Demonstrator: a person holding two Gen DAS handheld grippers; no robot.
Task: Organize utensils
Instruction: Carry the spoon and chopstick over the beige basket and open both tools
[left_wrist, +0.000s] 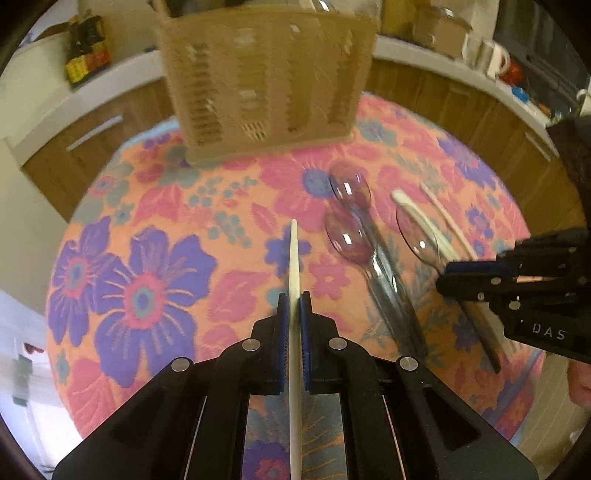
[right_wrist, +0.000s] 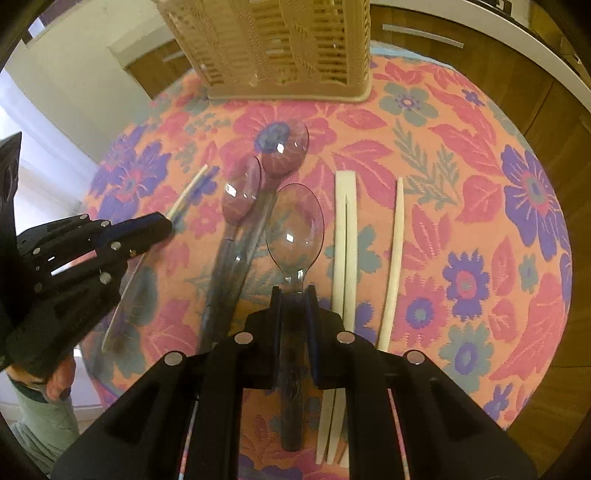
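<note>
My left gripper (left_wrist: 294, 299) is shut on a thin white chopstick (left_wrist: 294, 258), which sticks out forward between the blue pads, above the floral tablecloth (left_wrist: 147, 221). From the right wrist view, that gripper (right_wrist: 162, 225) and its chopstick (right_wrist: 188, 192) are at the left. My right gripper (right_wrist: 293, 291) is shut on the neck of a clear plastic spoon (right_wrist: 295, 225), bowl pointing forward. Two more clear spoons (right_wrist: 284, 147) (right_wrist: 242, 195) lie crossed just to its left. A joined chopstick pair (right_wrist: 345, 240) and a single chopstick (right_wrist: 393, 258) lie to its right. The beige slotted utensil basket (left_wrist: 266, 81) (right_wrist: 280, 48) stands upright at the far edge.
The table is round, and its cloth (right_wrist: 461, 166) ends close behind the basket. Wooden cabinets and a white counter ring the table, with mugs (left_wrist: 495, 59) at the right and boxes (left_wrist: 86, 48) at the left. A person's hand (right_wrist: 59, 384) holds the left gripper.
</note>
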